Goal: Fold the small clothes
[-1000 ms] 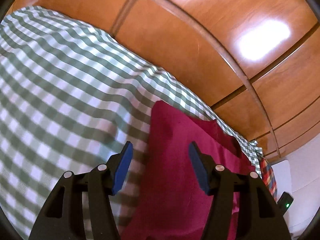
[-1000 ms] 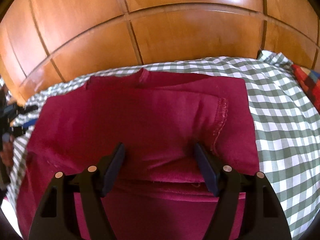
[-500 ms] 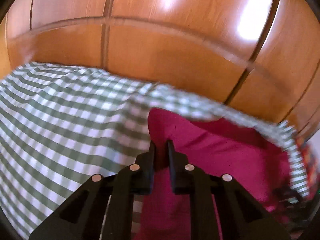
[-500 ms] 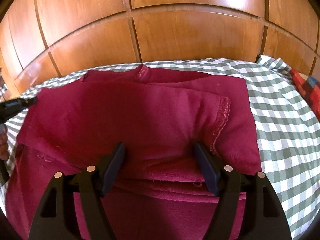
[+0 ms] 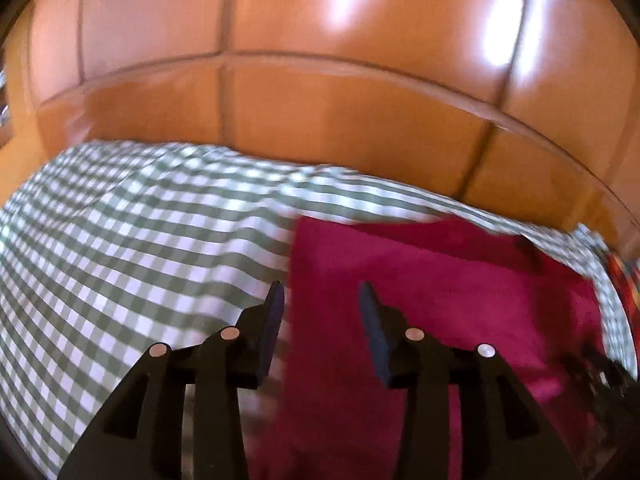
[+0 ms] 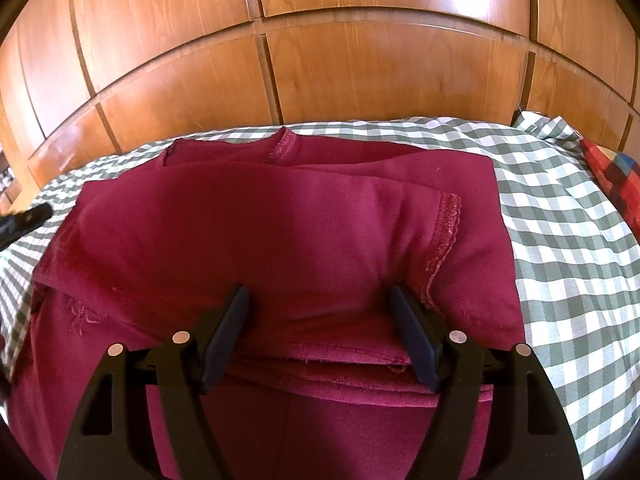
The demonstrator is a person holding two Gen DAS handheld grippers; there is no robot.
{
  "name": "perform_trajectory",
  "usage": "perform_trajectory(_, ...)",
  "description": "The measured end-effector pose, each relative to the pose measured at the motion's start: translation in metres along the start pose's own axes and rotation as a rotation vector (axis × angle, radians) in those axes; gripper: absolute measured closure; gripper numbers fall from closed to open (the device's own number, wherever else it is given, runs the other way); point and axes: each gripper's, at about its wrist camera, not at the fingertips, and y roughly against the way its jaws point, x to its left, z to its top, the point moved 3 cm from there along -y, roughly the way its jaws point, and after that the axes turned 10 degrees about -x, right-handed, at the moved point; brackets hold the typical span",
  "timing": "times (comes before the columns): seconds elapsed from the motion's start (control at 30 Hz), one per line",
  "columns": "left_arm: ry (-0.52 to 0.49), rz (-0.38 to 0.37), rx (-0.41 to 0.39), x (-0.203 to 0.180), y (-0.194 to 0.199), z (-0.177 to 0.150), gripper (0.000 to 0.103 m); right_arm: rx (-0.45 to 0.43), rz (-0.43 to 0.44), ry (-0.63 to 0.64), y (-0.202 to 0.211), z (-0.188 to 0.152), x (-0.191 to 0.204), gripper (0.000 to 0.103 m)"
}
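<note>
A dark red garment (image 6: 280, 220) lies folded in layers on the green-checked sheet (image 6: 560, 240), with a stitched sleeve hem turned up on its right. My right gripper (image 6: 319, 292) stands open and low over the near fold, its fingers astride a bulge of cloth. In the left wrist view the garment (image 5: 440, 288) fills the lower right. My left gripper (image 5: 320, 290) hovers over its left edge with jaws opening; the edge runs between them and no pad presses on it. That gripper's tip (image 6: 24, 216) shows at the left of the right wrist view.
Glossy wooden cupboard panels (image 6: 360, 60) rise right behind the bed. A red plaid cloth (image 6: 616, 172) lies at the far right edge. Bare checked sheet (image 5: 140, 240) spreads to the left of the garment.
The left gripper closed over the garment's left edge, then opened again while rolling level and swinging. The garment's left side now lies flatter. The right gripper stayed put.
</note>
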Motion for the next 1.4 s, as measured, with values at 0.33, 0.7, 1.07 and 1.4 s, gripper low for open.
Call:
perform_trajectory(0.33, -0.108, -0.003, 0.110, -0.022, -0.008, -0.056, 0.061, 0.001, 0.005, -0.005, 0.000, 0.000, 0.000, 0.031)
perform_trajectory(0.7, -0.083, 0.016, 0.054, -0.023, 0.048, -0.050, 0.052, 0.002, 0.001, -0.001, 0.002, 0.001, 0.001, 0.031)
perform_trajectory(1.07, -0.068, 0.015, 0.006, -0.011, 0.106, -0.063, 0.044, 0.017, -0.021, -0.005, 0.028, 0.003, 0.010, 0.014)
perform_trajectory(1.4, -0.071, 0.024, 0.010, 0.001, 0.127, -0.079, 0.042, 0.067, 0.046, -0.035, 0.079, -0.021, 0.002, 0.014)
